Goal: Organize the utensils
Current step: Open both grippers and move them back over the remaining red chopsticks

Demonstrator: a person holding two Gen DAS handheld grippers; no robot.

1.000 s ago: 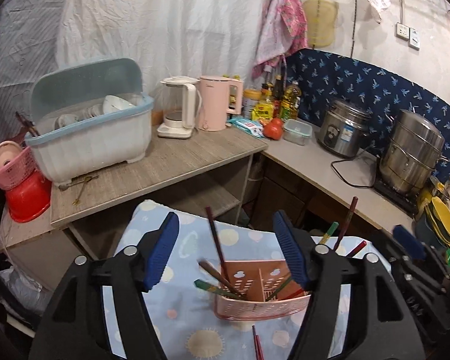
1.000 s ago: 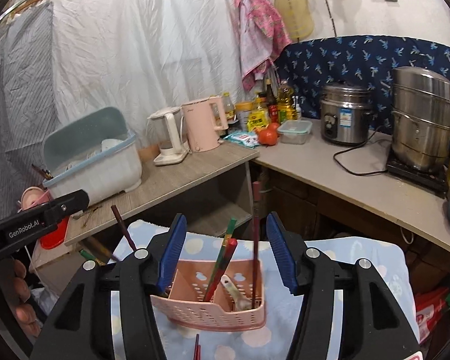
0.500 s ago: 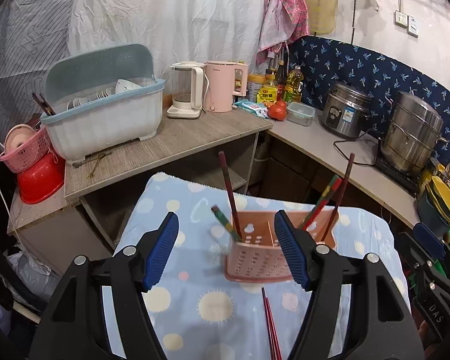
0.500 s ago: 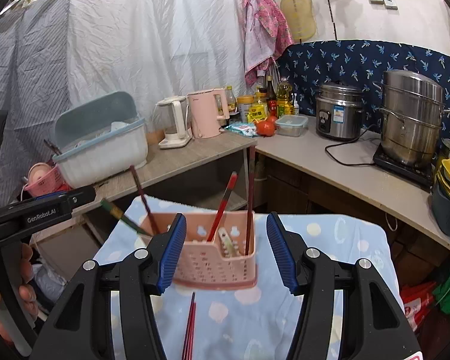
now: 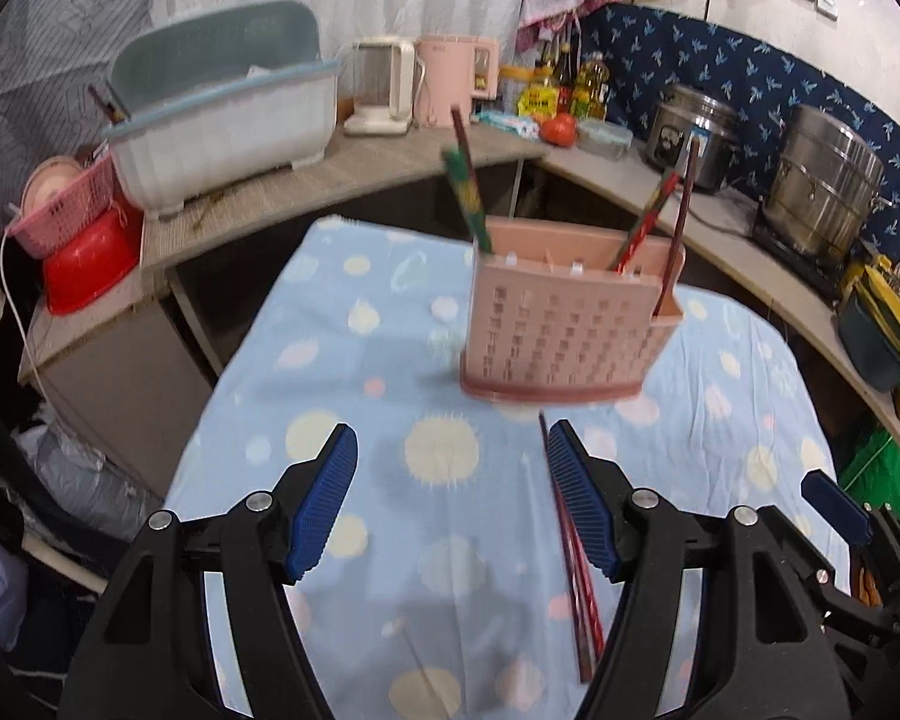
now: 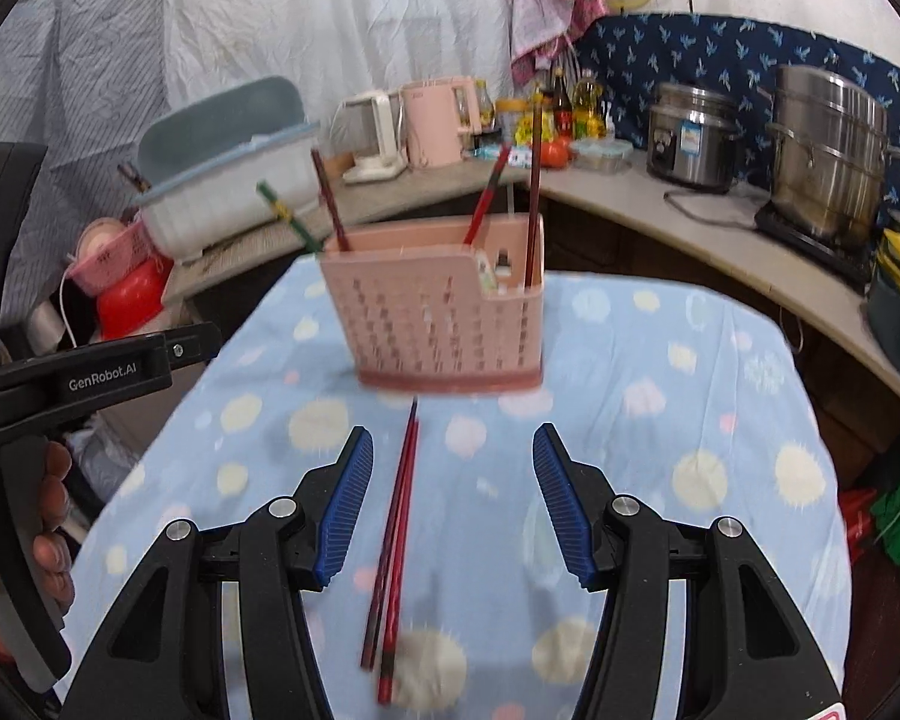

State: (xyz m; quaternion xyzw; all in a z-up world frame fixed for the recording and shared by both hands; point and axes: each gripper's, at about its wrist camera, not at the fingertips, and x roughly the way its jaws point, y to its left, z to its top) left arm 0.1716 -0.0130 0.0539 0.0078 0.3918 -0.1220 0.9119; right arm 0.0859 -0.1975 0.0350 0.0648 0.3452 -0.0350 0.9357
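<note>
A pink perforated utensil caddy [image 5: 570, 330] stands on a blue dotted tablecloth [image 5: 354, 396]; it also shows in the right wrist view [image 6: 444, 312]. Several chopsticks stand in it, red and green ones. A pair of dark red chopsticks [image 6: 396, 528] lies flat on the cloth in front of the caddy, also seen in the left wrist view [image 5: 573, 564] beside my right finger. My left gripper [image 5: 453, 498] is open and empty, short of the caddy. My right gripper [image 6: 450, 498] is open and empty, with the loose chopsticks between its fingers' line and the left finger.
A grey counter runs behind with a dish rack [image 5: 222, 114], kettles [image 5: 456, 78], a rice cooker [image 5: 690, 132] and a steel pot [image 5: 822, 198]. A pink basket and red bowl [image 5: 84, 246] sit at the left. The left gripper body [image 6: 72, 378] shows at the right view's left edge.
Both grippers have pulled back and lowered from the caddy; it now stands farther ahead. The loose red chopsticks have come fully into view on the cloth.
</note>
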